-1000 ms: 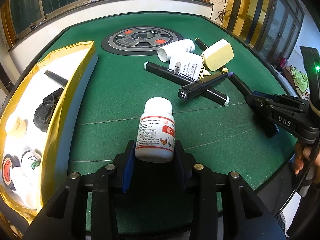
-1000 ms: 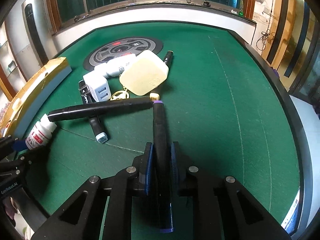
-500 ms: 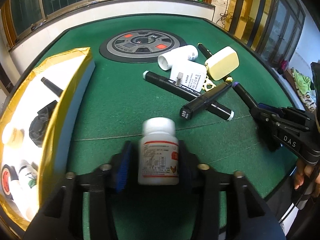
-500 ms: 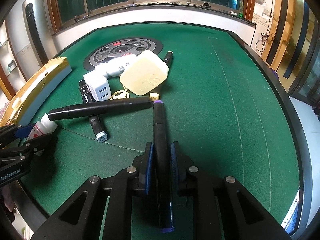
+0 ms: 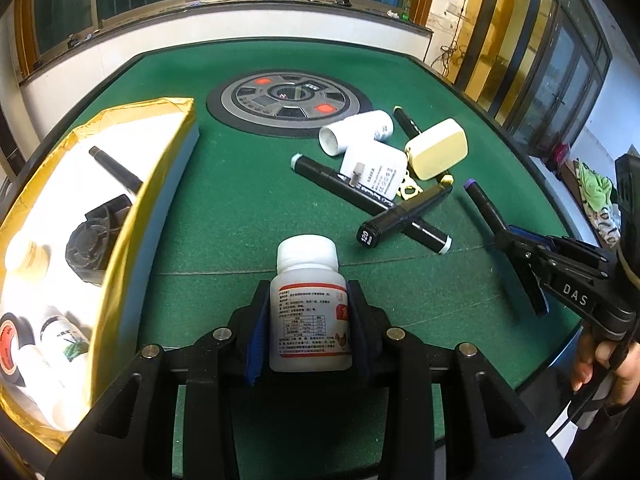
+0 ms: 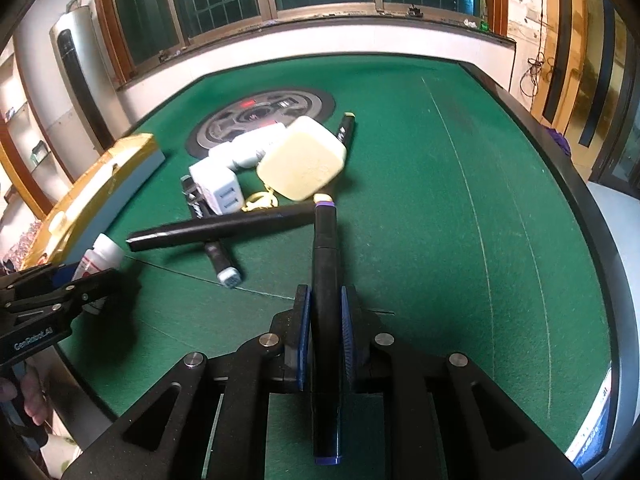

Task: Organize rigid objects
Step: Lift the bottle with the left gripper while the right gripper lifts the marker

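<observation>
Gold paper lines the big open box [image 5: 168,160] at the left edge of the green felt table [image 5: 240,200]. Inside it lie a thin black pen [image 5: 114,168], a round black plastic part [image 5: 96,240], a roll of black tape [image 5: 8,344] and some white bottles [image 5: 56,368]. Just right of the box, the left gripper [image 5: 306,320] pinches a white plastic pill bottle with a red and white label [image 5: 308,312]. The bottle stands upright between the blue pads.

Farther right, near the middle of the table, there is a pile. Two black marker pens [image 5: 404,216] lie crossed. A white charger plug [image 5: 374,172], a white tube [image 5: 356,132] and a pale yellow square case [image 5: 438,154] with a gold clip [image 6: 260,200] sit close behind them.

At the right, the right gripper [image 6: 326,332] is pressed tight on a black marker with purple ends [image 6: 326,280]. The marker points toward the pile.
</observation>
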A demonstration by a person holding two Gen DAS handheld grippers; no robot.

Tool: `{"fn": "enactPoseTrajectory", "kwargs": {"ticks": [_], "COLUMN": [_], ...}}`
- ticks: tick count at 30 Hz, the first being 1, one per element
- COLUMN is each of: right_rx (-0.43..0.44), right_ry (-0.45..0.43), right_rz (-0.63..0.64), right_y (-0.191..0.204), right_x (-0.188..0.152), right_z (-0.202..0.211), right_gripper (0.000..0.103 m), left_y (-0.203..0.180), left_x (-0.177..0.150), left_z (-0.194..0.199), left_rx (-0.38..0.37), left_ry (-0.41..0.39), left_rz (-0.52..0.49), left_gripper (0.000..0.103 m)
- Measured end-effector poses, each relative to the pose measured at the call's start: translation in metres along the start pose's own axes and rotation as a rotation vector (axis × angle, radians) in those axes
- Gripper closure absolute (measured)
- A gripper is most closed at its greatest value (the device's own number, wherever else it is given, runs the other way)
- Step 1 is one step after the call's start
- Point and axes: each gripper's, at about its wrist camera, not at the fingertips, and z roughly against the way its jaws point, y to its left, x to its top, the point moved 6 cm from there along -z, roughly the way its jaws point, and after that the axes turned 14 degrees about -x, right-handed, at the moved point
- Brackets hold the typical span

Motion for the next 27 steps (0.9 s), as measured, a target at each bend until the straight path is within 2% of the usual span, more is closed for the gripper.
{"fn": "enactPoseTrajectory", "kwargs": {"ticks": [27], "right_rx": [0.047], "right_ry": [-0.077], "right_rz": [0.058], "right_y": [0.029], "right_x": [0.013], "right_z": [0.027], "right_gripper": [0.09], "left_y": [0.007], "left_x": [0.005], "left_z": [0.019], "left_rx": [0.035], "left_ry": [-0.037], "left_rz": [0.008], "left_gripper": [0.07]}}
